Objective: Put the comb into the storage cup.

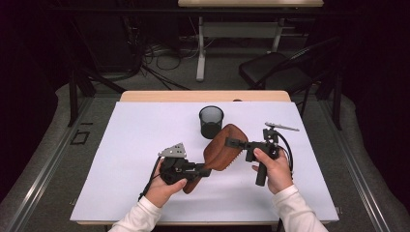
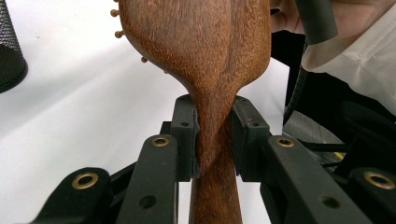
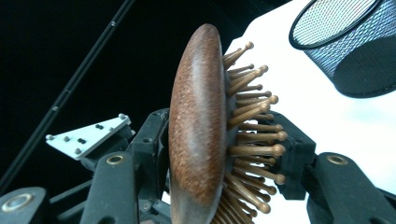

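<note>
The white tabletop (image 1: 135,159) carries a black mesh pen cup (image 1: 211,122), and everything else is best placed from that cup. Just on the person's side of it, a wooden paddle hairbrush (image 1: 223,147) is held up off the surface between both tools. Its long axis runs slantwise: the broad head points up toward the cup and nearly reaches its base, while the handle trails down and to the left, away from the cup. The brush lies tilted, with its smooth wooden back facing mostly upward.

The left tool (image 1: 193,170) sits at the handle end, farther from the cup. In the left gripper view its jaws are closed narrow on the neck of the hairbrush (image 2: 212,140), where the handle widens into the head. The left hand (image 1: 164,186) grips from below and to the left.

The right tool (image 1: 231,142) comes in from the right side, nearer the cup, with its arm held roughly level. In the right gripper view it clamps the head (image 3: 198,135) across its thickness, one jaw on the wooden back, the other in among the ball-tipped bristles (image 3: 254,135). The right hand (image 1: 273,166) holds its grip upright.

My judgement is that the cup lies along the brush's own axis, so the right tool is better placed to guide it there.
</note>
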Motion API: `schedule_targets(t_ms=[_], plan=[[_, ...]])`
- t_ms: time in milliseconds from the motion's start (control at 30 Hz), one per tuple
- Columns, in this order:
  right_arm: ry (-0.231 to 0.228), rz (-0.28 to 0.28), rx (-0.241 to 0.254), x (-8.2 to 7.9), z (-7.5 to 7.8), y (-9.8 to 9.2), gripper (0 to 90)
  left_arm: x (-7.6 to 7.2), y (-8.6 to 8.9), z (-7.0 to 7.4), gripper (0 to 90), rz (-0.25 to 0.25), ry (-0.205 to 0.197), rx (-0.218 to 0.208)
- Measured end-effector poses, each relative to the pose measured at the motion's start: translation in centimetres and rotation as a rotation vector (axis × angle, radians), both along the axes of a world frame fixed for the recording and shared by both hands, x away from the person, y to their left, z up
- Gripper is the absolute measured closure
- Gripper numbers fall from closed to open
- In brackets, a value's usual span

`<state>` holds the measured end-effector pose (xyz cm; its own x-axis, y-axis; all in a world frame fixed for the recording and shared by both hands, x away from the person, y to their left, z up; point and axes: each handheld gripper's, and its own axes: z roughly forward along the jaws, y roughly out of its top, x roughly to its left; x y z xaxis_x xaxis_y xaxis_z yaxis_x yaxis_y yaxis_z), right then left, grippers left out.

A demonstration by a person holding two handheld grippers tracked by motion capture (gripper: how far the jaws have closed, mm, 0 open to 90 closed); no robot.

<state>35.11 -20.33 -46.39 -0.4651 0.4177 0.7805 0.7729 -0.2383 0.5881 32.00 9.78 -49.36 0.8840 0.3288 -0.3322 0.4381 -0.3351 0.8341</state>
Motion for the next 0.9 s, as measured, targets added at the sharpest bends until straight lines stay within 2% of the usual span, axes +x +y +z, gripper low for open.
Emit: schedule_targets(t_ms=[200,900], plan=[[0.024,0.022,0.008,0.11,-0.03,-0.15,47.7,0.01,-0.01,-0.06,73.5,-0.005,0.002,0.004],[0.096,0.006,0.011,0.24,-0.18,-0.03,51.2,0.12,-0.02,-0.37,72.9,0.005,-0.005,0.022]])
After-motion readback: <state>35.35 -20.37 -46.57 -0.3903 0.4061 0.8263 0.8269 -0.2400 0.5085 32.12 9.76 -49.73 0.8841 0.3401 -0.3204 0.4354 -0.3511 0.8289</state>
